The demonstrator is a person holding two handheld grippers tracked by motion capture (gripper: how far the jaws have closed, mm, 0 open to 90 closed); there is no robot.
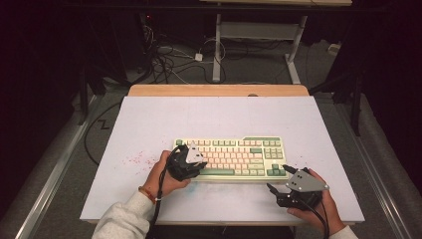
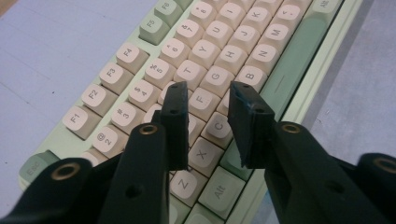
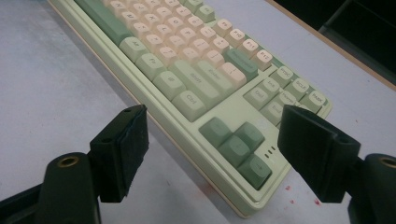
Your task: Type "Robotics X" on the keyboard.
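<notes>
White table top (image 1: pixel 149 124), keyboard (image 1: pixel 231 158) lying flat on it.
Pale, matte board resting over a wooden slab (image 1: pixel 219 90) that peeks out along the far edge. Lying directly on the near half, a little right of centre: a pale-green keyboard with cream letter keys and darker green modifier keys, long side parallel to the near edge, its arrow-key corner (image 3: pixel 243 147) toward the right. Scattered on the bare surface: small red specks (image 1: pixel 137 160) just left of the keyboard, a few more (image 3: pixel 299 196) near its right corner. Beyond the table, grey floor with loose cables (image 1: pixel 169 57) and the legs of another table.
</notes>
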